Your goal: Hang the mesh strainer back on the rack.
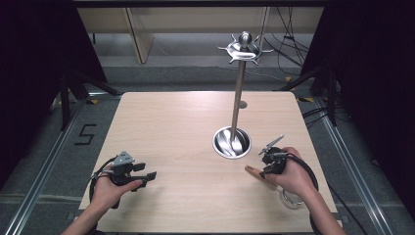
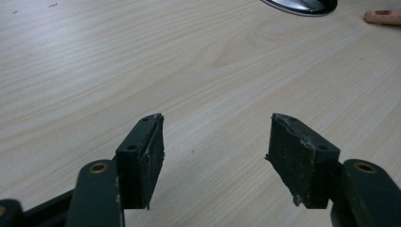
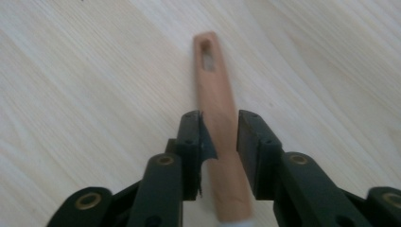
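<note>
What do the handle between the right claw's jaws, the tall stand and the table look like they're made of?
The handle looks like smooth, unvarnished light wood: warm tan, matte, with a slot cut near its end. The stand appears to be polished metal, likely steel, given its bright reflections on pole, top and round base. The table shows pale wood grain; whether solid wood or laminate can't be told.

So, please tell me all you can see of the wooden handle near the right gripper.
The wooden handle is slim, light brown and smooth, with an oblong slot near its rounded tip. It lies on the pale wooden table, pointing away from the right gripper, between its jaws. Small gaps show beside it, so the jaws look loose. Its other end is hidden.
</note>
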`<action>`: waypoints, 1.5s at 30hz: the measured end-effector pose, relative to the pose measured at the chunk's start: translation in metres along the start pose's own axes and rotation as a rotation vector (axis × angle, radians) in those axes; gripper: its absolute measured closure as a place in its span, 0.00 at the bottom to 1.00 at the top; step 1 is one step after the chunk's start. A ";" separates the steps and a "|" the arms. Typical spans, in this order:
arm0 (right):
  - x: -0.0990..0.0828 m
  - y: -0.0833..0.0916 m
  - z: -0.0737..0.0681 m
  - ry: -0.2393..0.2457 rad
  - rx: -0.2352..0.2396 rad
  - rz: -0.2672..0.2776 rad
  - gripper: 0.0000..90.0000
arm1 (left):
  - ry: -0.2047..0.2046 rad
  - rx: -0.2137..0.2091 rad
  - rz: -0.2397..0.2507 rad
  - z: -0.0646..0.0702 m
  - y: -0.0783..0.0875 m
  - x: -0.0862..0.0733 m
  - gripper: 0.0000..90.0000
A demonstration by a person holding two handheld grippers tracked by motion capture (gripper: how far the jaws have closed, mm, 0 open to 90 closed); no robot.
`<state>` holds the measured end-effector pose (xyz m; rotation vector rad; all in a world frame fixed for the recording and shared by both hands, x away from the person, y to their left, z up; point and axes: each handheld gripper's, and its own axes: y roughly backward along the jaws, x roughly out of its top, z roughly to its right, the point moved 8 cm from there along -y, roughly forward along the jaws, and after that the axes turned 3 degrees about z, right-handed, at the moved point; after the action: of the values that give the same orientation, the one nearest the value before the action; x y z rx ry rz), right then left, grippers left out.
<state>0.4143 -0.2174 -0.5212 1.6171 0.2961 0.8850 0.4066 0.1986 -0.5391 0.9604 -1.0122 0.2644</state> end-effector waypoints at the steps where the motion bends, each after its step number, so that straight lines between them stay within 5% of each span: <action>1: -0.003 0.003 0.004 0.004 -0.003 -0.001 0.75 | -0.011 0.004 -0.007 -0.002 0.001 -0.001 0.40; 2: -0.005 0.005 0.006 0.007 -0.010 -0.008 0.73 | 0.015 0.003 0.013 -0.001 0.001 0.001 0.40; 12: -0.019 0.010 0.011 0.032 0.000 -0.111 0.62 | -0.002 -0.001 0.014 0.001 0.002 0.002 0.40; 20: -0.016 0.006 0.016 0.071 -0.025 -0.128 0.59 | 0.006 -0.002 0.020 -0.001 0.005 0.000 0.40; 36: -0.024 -0.009 0.015 0.144 0.005 -0.201 0.66 | 0.007 -0.002 0.018 -0.001 0.005 -0.001 0.40; 38: -0.026 -0.009 0.013 0.123 0.008 -0.220 0.66 | 0.008 -0.003 0.019 0.000 0.005 -0.001 0.40; 42: -0.029 -0.012 0.016 0.196 0.002 -0.239 0.69 | 0.008 -0.002 0.019 0.000 0.005 -0.001 0.40; 45: -0.030 -0.013 0.014 0.186 0.012 -0.244 0.71 | 0.008 -0.002 0.019 0.000 0.005 -0.001 0.40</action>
<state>0.4076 -0.2433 -0.5447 1.4742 0.6168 0.8462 0.4034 0.2021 -0.5368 0.9474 -1.0142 0.2830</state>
